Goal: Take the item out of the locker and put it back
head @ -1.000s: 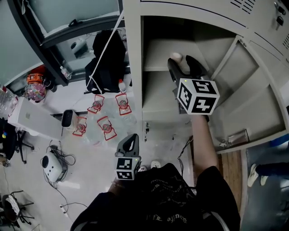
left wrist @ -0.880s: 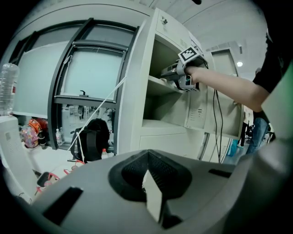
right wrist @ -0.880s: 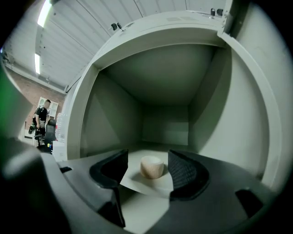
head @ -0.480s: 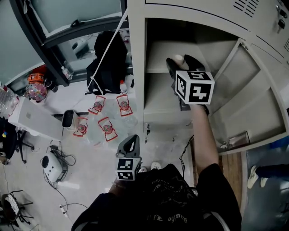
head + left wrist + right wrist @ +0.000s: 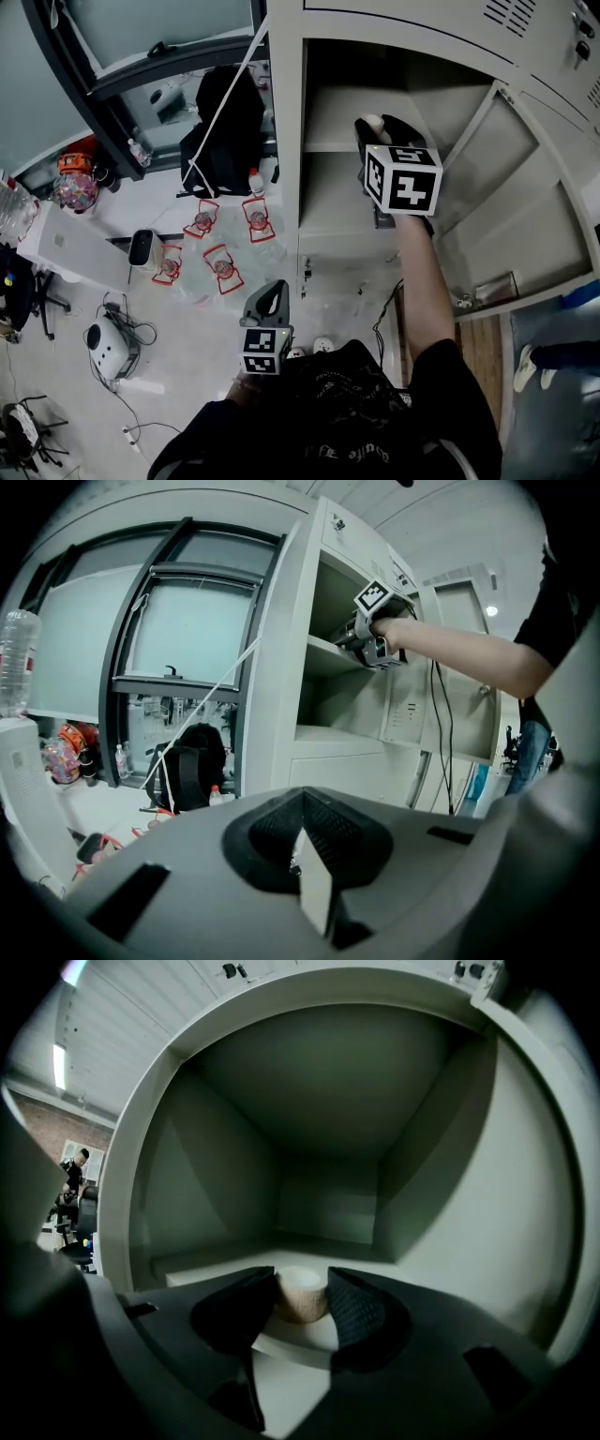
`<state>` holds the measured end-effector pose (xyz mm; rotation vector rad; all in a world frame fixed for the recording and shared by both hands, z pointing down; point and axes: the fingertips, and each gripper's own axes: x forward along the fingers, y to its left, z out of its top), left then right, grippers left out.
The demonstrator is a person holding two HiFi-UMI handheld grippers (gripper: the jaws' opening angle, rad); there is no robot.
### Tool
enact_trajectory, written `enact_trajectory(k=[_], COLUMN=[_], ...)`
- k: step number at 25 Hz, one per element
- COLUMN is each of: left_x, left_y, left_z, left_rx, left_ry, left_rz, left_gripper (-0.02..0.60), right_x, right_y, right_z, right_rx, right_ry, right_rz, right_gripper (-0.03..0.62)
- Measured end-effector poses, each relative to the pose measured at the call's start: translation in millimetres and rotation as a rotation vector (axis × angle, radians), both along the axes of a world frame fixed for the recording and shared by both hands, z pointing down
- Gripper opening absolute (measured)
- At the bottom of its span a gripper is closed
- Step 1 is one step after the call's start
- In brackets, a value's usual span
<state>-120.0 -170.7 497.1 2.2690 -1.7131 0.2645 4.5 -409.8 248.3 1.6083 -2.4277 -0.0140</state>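
A small beige roll [image 5: 301, 1293] with a white top stands on the upper shelf [image 5: 309, 1349] of the open grey locker [image 5: 281, 141]. My right gripper [image 5: 302, 1302] reaches into that compartment. Its jaws are closing, and both pads lie against the roll's sides. In the head view the roll [image 5: 371, 120] peeks out just past the right gripper [image 5: 375, 136] and its marker cube. My left gripper [image 5: 272, 298] hangs low beside my body, away from the locker, shut with nothing in it. The left gripper [image 5: 305, 850] view looks toward the locker and the outstretched right arm.
The locker door [image 5: 525, 216] stands open to the right. A lower shelf [image 5: 333, 202] sits below the one with the roll. On the floor at the left are a black backpack [image 5: 220, 122], several bottles in red holders [image 5: 220, 258], cables and a white device [image 5: 108, 347].
My right gripper has moved a little deeper and higher into the locker compartment toward the roll. The left gripper has stayed in place.
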Motion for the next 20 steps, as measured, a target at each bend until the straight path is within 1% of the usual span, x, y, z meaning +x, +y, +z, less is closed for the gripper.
enact_trajectory(k=[6, 9, 15, 20], left_x=[3.4, 2.7, 7.0, 11.4], left_y=[0.8, 2.4, 3.6, 0.5], left_z=[0.6, 1.9, 3.2, -1.1], left_rx=[0.001, -0.002, -0.004, 0.015], left_ry=[-0.004, -0.005, -0.004, 0.005], left_rz=[0.001, -0.004, 0.000, 0.006], left_gripper=[0.006, 0.006, 0.006, 0.006], right_x=[2.5, 3.3, 7.1, 11.2], right_y=[5.3, 11.7, 27.2, 47.9], right_z=[-9.6, -17.3, -22.1, -28.3], right_rx=[0.046, 0.081, 0.112, 0.150], right_ry=[-0.047, -0.038, -0.039, -0.060], right_rz=[-0.012, -0.013, -0.016, -0.025], right_gripper=[0.175, 0.175, 0.175, 0.175])
